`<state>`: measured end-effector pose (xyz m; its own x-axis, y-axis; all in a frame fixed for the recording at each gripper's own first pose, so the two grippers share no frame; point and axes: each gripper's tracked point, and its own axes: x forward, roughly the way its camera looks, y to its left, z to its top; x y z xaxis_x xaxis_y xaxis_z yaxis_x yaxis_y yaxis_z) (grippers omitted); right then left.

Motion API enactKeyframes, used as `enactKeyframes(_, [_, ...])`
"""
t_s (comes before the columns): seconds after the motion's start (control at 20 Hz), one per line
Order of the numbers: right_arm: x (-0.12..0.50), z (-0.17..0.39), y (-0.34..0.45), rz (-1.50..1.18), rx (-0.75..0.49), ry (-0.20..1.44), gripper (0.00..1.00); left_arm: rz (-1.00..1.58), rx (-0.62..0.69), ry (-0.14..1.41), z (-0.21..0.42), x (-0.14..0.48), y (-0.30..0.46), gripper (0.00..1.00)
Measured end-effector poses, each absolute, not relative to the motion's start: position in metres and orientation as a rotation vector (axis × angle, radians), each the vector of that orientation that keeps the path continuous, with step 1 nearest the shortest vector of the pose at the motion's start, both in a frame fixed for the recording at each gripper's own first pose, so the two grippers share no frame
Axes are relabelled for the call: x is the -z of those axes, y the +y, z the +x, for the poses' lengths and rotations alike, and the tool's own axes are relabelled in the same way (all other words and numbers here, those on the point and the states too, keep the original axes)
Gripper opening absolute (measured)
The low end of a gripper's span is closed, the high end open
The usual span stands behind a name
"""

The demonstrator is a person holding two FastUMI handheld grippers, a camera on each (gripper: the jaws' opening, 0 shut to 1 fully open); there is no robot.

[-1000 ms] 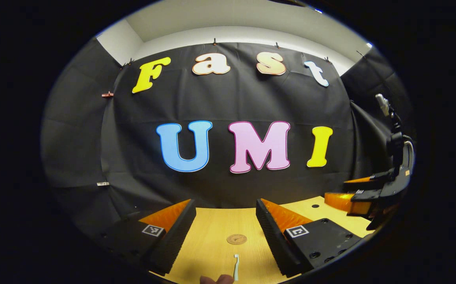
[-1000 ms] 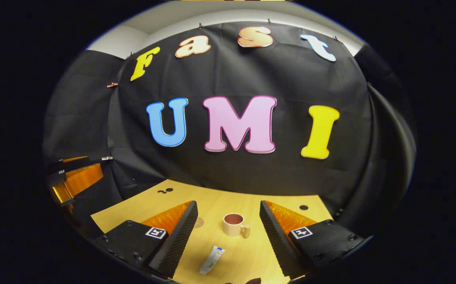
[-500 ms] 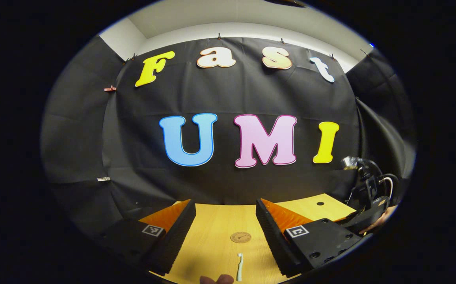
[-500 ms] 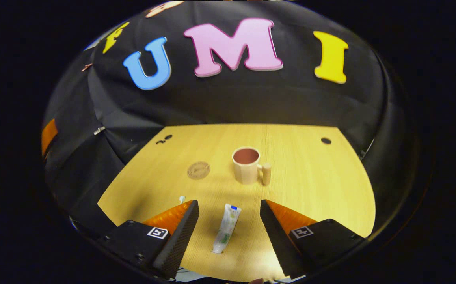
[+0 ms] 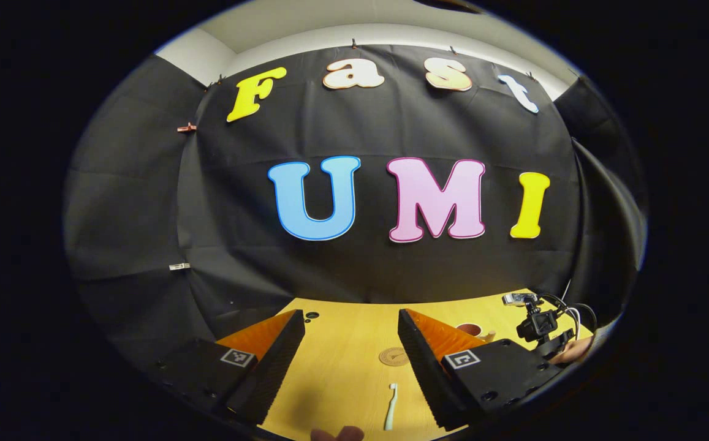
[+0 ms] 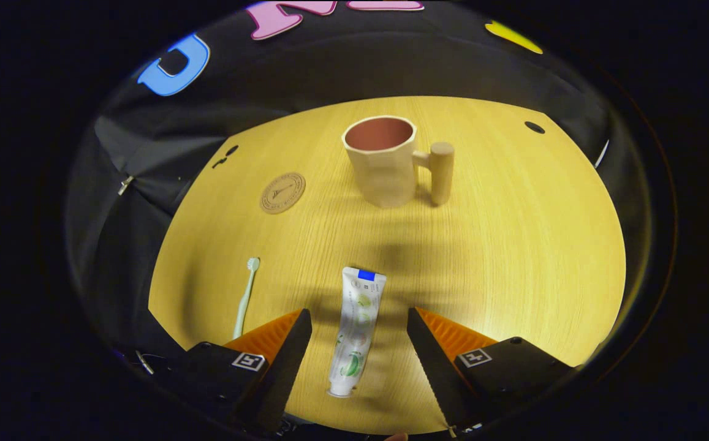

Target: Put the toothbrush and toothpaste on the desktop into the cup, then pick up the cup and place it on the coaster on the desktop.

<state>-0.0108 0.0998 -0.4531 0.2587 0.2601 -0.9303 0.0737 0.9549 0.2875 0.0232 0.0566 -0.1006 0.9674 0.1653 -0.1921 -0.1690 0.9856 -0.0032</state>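
The right gripper point(image 6: 359, 318) hangs wide open astride the white plastic toothpaste tube point(image 6: 356, 331), holding nothing. The left gripper point(image 5: 351, 343), also open and empty, hovers just short of the pale green toothbrush point(image 5: 390, 414). Beyond the tube on the yellow wooden table point(image 6: 513, 257) stands the empty beige handled cup point(image 6: 385, 160); the round cork coaster point(image 6: 282, 192) lies left of the cup. No step is done yet.
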Motion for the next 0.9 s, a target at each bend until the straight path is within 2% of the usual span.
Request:
enactKeyframes(0.15, [0.470,-0.012,0.105,0.301,-0.128,1.364,0.96,-0.024,-0.182,0.206,0.024,0.108,0.057,0.96])
enactKeyframes(0.35, [0.483,-0.009,0.115,0.339,-0.128,1.411,0.90,-0.029,-0.201,0.234,0.026,0.119,0.060,0.96])
enactKeyframes(0.55, [0.490,-0.006,0.115,0.345,-0.110,1.421,0.75,-0.031,-0.217,0.244,0.027,0.125,0.062,0.96])
enactKeyframes(0.65, [0.492,-0.006,0.106,0.351,-0.092,1.435,0.61,-0.032,-0.224,0.245,0.027,0.125,0.064,0.96])
enactKeyframes(0.7, [0.490,-0.008,0.106,0.362,-0.100,1.457,0.49,-0.032,-0.228,0.245,0.028,0.124,0.065,0.97])
enactKeyframes(0.9, [0.490,-0.010,0.107,0.373,-0.119,1.479,0.43,-0.036,-0.236,0.251,0.028,0.126,0.066,0.97])
